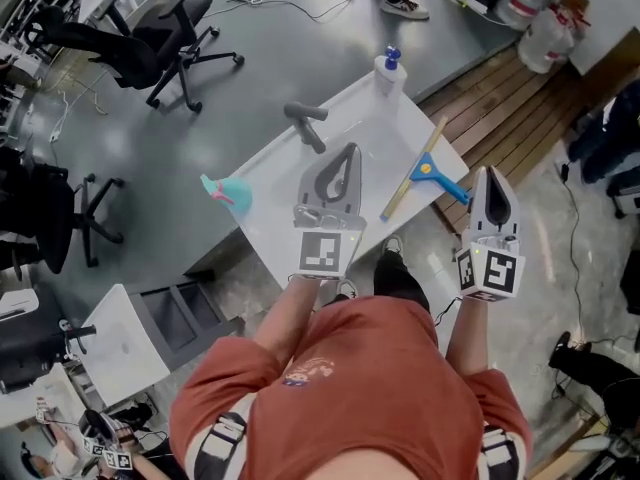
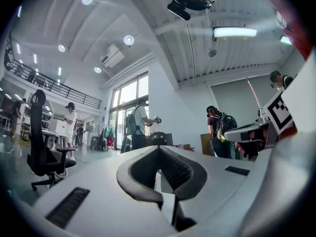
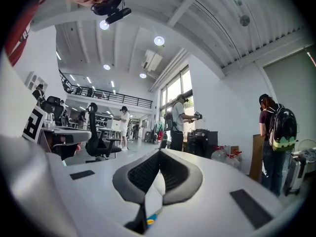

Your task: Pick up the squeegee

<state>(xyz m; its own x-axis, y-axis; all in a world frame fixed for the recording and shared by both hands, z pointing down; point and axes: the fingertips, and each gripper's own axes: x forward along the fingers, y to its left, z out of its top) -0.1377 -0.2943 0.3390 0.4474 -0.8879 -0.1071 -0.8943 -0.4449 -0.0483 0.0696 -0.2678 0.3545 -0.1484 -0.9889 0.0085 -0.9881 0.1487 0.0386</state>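
Observation:
The squeegee [image 1: 432, 174], with a blue head and a pale wooden handle, lies near the right edge of the white table [image 1: 290, 218]. My right gripper [image 1: 489, 171] hovers just right of its head, off the table's edge, jaws together and holding nothing. My left gripper [image 1: 351, 148] is over the middle of the table, left of the handle, also shut and empty. Both gripper views look level across the room. The left gripper [image 2: 159, 147] and the right gripper [image 3: 159, 151] show their pads meeting at the tips. A blue and yellow sliver [image 3: 150, 219] shows below the right jaws.
A white spray bottle [image 1: 388, 71] with a blue cap stands at the table's far corner. A grey T-shaped tool [image 1: 307, 123] and a teal and pink object [image 1: 226, 190] also lie on the table. Office chairs [image 1: 160, 43] stand to the left, wooden planks [image 1: 510, 98] to the right. People stand across the room.

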